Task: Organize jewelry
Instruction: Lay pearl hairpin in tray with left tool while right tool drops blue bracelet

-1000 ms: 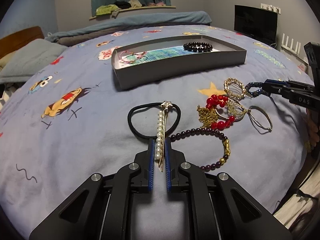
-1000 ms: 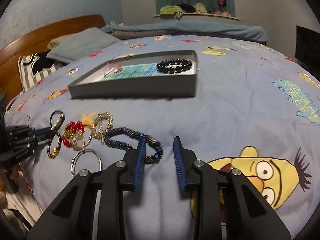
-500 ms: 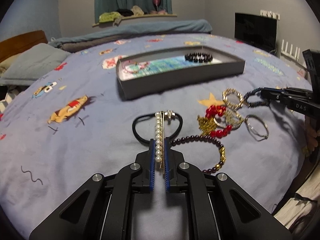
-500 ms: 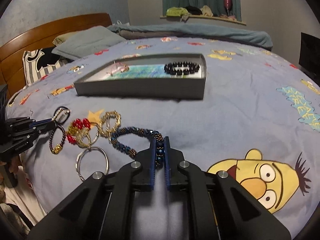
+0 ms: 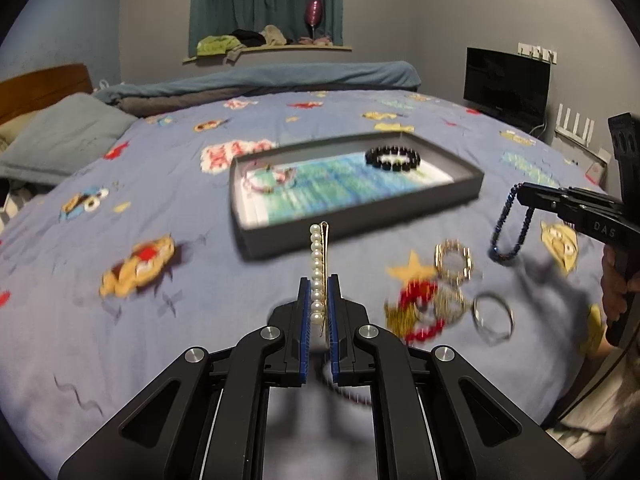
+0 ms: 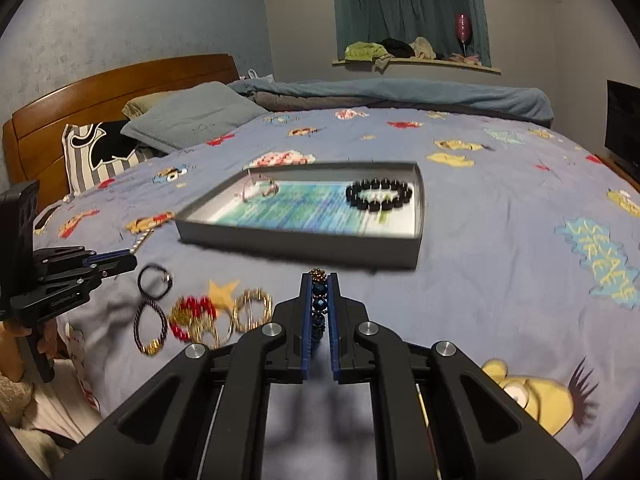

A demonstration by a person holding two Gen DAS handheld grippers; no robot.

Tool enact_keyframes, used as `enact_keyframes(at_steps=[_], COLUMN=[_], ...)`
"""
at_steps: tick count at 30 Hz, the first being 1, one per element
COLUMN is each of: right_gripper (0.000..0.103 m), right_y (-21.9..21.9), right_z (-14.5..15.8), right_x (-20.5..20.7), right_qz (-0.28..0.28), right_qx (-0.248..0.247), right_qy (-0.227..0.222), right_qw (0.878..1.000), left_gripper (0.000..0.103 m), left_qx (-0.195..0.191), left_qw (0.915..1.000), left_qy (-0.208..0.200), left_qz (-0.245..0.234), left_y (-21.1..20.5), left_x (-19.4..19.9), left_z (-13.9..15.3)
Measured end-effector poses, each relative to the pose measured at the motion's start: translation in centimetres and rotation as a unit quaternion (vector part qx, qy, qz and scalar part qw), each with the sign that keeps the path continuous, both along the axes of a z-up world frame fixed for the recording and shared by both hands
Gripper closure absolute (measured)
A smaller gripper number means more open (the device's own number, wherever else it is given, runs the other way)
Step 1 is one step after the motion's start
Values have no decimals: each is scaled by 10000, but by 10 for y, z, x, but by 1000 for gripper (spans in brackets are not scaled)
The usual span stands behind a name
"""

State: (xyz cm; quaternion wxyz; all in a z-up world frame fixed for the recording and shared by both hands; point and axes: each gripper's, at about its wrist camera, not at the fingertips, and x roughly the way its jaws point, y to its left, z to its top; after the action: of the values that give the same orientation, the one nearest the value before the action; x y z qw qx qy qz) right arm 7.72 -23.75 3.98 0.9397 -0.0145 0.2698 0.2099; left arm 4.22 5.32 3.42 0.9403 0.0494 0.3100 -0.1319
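My left gripper is shut on a pearl hair pin, which sticks out past the fingertips above the bedspread. My right gripper is shut on a blue beaded bracelet; in the left wrist view the bracelet dangles from the right gripper clear of the bed. Beyond both stands a shallow grey tray holding a black bead bracelet and a pink piece. In the right wrist view the left gripper hovers left of the tray.
Loose jewelry lies on the cartoon-print bedspread: a black hair tie, a purple bead bracelet, red beads with gold chain, a gold hoop and a silver ring. Pillows and a wooden headboard lie far left.
The right gripper shut on the blue bracelet and lifted it off the bed. The left gripper rose with the pearl pin, away from the black hair tie.
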Motion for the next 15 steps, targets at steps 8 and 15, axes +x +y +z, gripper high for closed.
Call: enact_keyframes(at_steps=[8,15], right_gripper=[96,96], right_y=[-3,5], right_z=[38,49], right_x=[44,89], right_qz=[-146,-283], right_qx=[15,-153], right_qy=[-165,-257], right_qw=[9998,9992], left_gripper=[94,94], left_qx=[-117,-17], left_qw=[9999,9996], left_qy=[-12,210], left_qz=[93,170], left_y=[-1,-3], left_x=[57,107], left_z=[26,29])
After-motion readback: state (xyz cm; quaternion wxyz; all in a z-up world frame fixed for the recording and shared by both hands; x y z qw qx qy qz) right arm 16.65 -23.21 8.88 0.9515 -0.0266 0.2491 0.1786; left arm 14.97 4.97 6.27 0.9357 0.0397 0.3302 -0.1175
